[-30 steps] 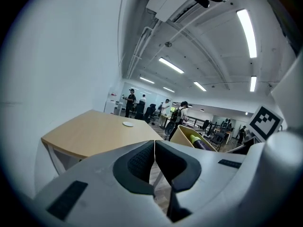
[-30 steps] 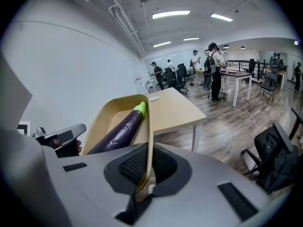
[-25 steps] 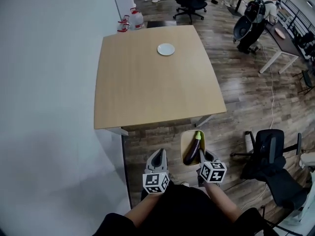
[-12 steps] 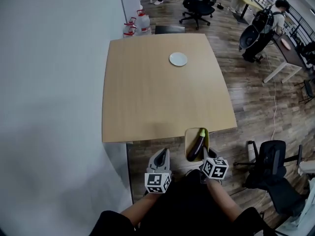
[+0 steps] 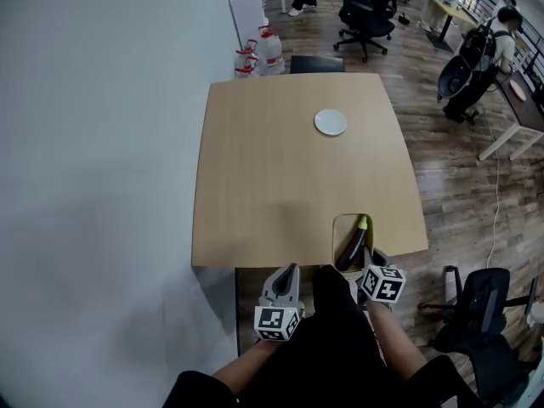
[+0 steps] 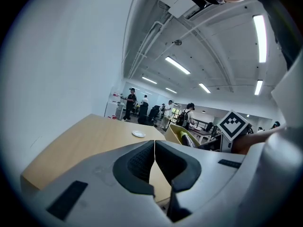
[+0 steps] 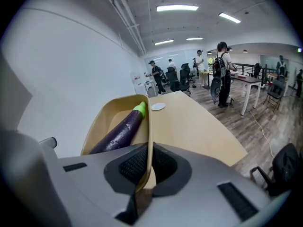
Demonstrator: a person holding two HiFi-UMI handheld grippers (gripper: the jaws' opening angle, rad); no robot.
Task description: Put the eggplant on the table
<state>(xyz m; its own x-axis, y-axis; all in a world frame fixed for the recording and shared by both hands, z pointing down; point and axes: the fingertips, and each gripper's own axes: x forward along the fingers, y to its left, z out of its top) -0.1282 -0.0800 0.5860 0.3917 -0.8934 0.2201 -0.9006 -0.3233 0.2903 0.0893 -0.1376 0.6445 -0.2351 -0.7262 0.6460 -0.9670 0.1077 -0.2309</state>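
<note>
A dark purple eggplant (image 5: 353,243) with a green stem lies in a shallow tan tray (image 5: 338,228). The tray hangs over the near right edge of the wooden table (image 5: 272,185). My right gripper (image 5: 371,259) is shut on the tray's rim; in the right gripper view the rim (image 7: 149,126) runs between the closed pads, with the eggplant (image 7: 118,129) just left of it. My left gripper (image 5: 289,272) is shut with nothing in it, just short of the table's near edge. In the left gripper view its jaws (image 6: 154,159) meet, and the tray (image 6: 176,135) shows to the right.
A small white plate (image 5: 330,122) sits toward the table's far side. A white wall (image 5: 93,143) runs along the left. A black office chair (image 5: 480,300) stands at the right on the wood floor. Water jugs (image 5: 259,49), chairs and people are beyond the table.
Both grippers have moved forward to the table. The tray with the eggplant went along in the right gripper and now overlaps the table's near edge.
</note>
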